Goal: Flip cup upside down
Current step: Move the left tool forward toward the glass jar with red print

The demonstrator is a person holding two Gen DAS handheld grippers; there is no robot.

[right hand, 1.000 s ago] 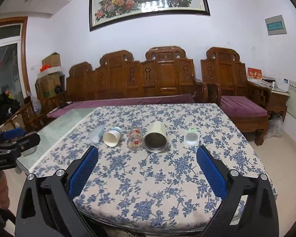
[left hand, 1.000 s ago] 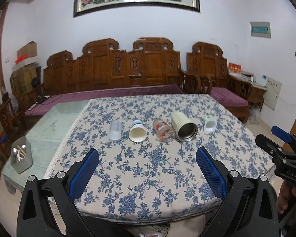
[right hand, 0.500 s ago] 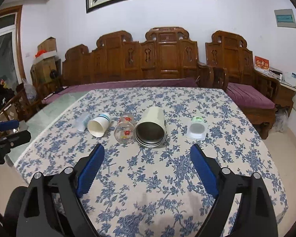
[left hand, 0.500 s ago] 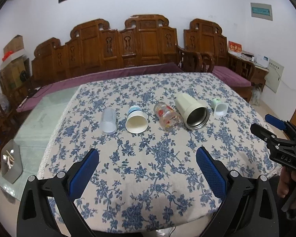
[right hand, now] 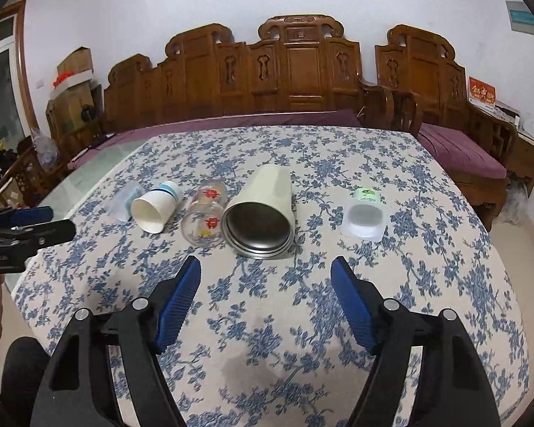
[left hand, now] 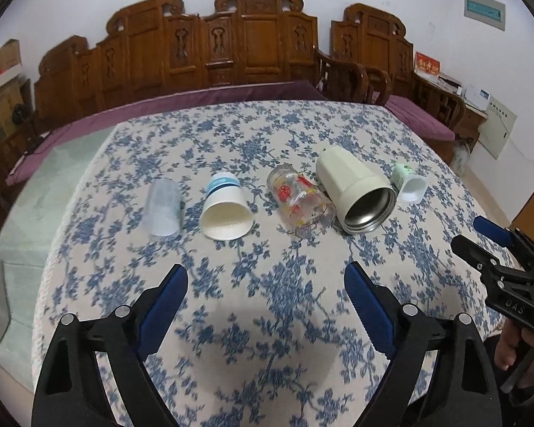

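Several cups lie on their sides in a row on the blue-flowered tablecloth (left hand: pixel 267 302): a clear plastic cup (left hand: pixel 162 208), a white paper cup (left hand: pixel 226 206), a printed glass (left hand: pixel 299 201), a cream steel-lined tumbler (left hand: pixel 356 190) and a small white cup (left hand: pixel 409 183). The right wrist view shows the plastic cup (right hand: pixel 126 195), paper cup (right hand: pixel 156 206), glass (right hand: pixel 206 219), tumbler (right hand: pixel 261 219) and small cup (right hand: pixel 365 219). My left gripper (left hand: pixel 267 288) is open and empty, short of the row. My right gripper (right hand: pixel 265 281) is open and empty, just before the tumbler.
A carved wooden bench with purple cushions (right hand: pixel 267 117) runs behind the table. The table's near edge lies under both grippers. A glass-topped side surface (left hand: pixel 35 195) lies left of the cloth. The right gripper shows at the left view's right edge (left hand: pixel 498 267).
Both grippers have moved forward and lower over the table, toward the row of cups. The cups have not moved. Both stay open.
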